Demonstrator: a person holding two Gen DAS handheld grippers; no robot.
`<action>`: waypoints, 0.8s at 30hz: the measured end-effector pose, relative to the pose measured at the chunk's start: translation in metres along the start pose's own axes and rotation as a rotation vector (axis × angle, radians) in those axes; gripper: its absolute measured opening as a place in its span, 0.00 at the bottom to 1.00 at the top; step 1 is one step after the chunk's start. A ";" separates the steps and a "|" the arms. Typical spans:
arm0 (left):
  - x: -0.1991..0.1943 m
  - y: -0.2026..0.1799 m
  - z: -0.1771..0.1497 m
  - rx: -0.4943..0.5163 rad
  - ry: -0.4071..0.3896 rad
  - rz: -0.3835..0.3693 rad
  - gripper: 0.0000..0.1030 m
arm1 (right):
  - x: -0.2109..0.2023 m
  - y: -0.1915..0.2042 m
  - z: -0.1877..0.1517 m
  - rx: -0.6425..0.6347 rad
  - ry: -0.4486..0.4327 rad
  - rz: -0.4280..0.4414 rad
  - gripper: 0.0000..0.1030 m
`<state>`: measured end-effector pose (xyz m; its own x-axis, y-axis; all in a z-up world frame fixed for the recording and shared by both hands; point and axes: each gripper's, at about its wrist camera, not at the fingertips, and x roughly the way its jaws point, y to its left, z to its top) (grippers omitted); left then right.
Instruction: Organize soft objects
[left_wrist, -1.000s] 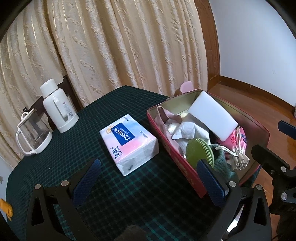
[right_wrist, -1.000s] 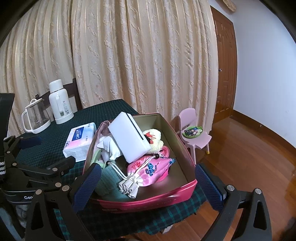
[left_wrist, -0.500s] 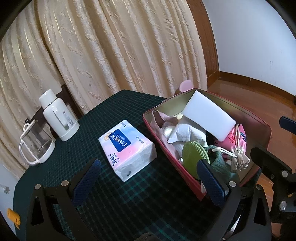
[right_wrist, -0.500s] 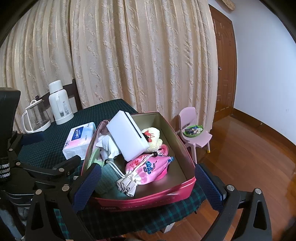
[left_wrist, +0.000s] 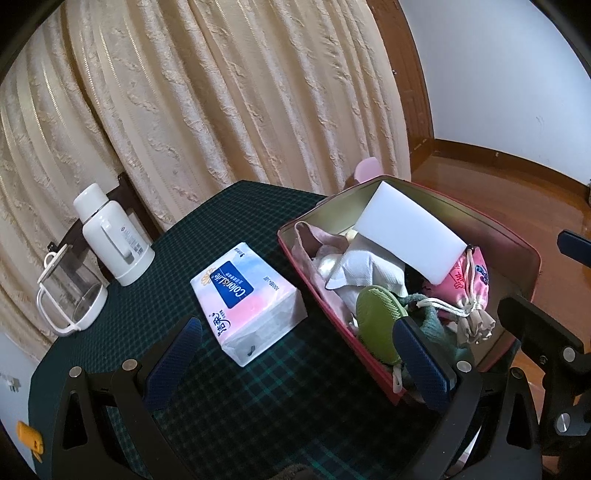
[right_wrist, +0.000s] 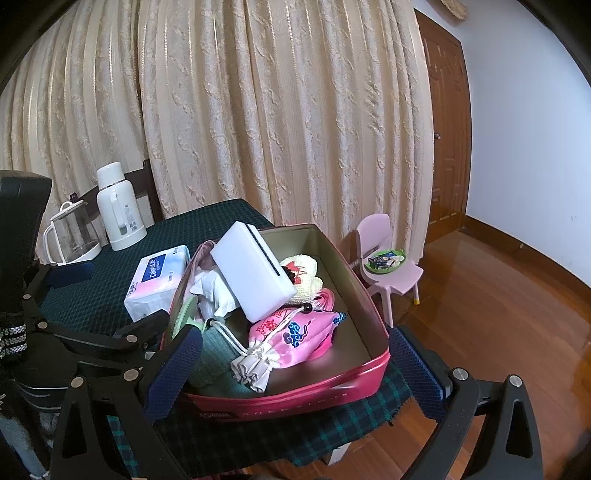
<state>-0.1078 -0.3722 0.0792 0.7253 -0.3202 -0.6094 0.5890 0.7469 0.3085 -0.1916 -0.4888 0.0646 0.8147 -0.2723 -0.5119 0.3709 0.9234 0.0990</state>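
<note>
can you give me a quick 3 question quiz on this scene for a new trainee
1. True or false: the tissue pack lies inside the red box.
2. Which item leans across the top of the pile in the box? A) white sponge block B) white thermos C) glass pitcher
3. Fill in: the left gripper and right gripper are both ____, holding nothing.

Key: 1 false, it lies on the tablecloth beside the box. 2 A. 3 open.
</note>
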 end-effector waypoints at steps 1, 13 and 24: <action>0.000 -0.001 0.000 0.002 0.000 0.000 1.00 | 0.000 0.000 0.000 0.001 -0.001 0.001 1.00; 0.002 -0.004 0.002 0.007 -0.001 -0.005 1.00 | -0.001 0.000 0.001 -0.002 -0.004 0.001 1.00; -0.001 -0.002 0.002 0.009 -0.027 0.002 1.00 | -0.001 0.002 0.002 -0.004 -0.006 0.004 1.00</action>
<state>-0.1088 -0.3750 0.0806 0.7358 -0.3342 -0.5890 0.5906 0.7423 0.3166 -0.1910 -0.4872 0.0676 0.8186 -0.2703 -0.5068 0.3660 0.9255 0.0974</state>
